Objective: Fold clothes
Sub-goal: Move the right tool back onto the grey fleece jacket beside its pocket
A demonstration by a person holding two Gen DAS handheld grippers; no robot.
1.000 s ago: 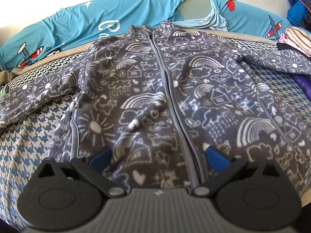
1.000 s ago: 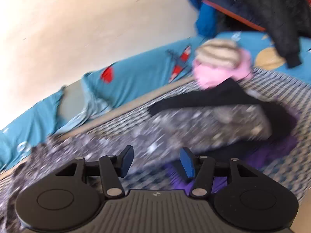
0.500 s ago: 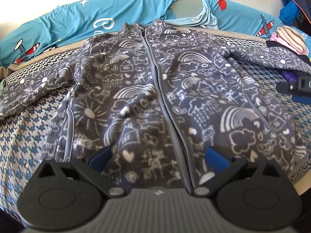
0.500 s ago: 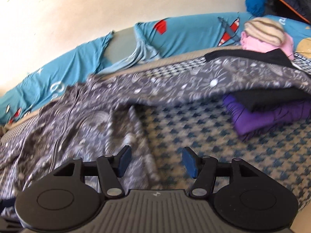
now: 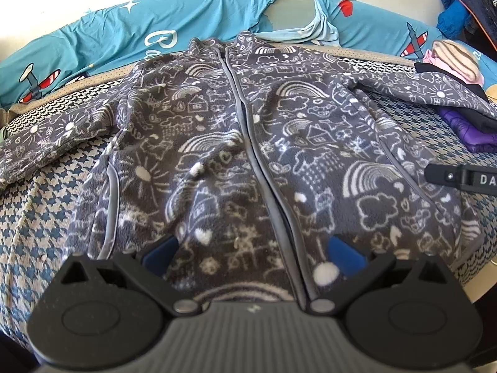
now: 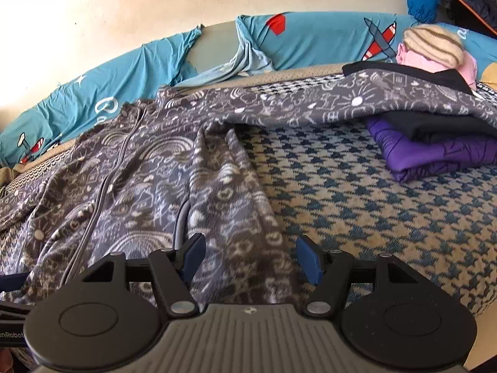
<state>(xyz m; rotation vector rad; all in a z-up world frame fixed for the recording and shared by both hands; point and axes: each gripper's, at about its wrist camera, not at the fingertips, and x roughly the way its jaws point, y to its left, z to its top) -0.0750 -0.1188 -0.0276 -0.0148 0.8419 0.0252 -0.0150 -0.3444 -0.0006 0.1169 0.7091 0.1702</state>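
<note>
Bare bedcover (image 6: 372,205) beside fleece jacket (image 6: 149,180)

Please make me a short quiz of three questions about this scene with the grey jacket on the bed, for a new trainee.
1. True or false: the grey patterned jacket lies spread out with its front zipper facing up.
2. On what does the jacket's far sleeve rest? A) the purple folded garment and the dark one on it B) a pillow C) the floor
3. Fill in: the right gripper hovers over the jacket's side edge, jaws ____ and opening.

Key: 1 true; 2 A; 3 apart, with fleece below them but nothing gripped.
</note>
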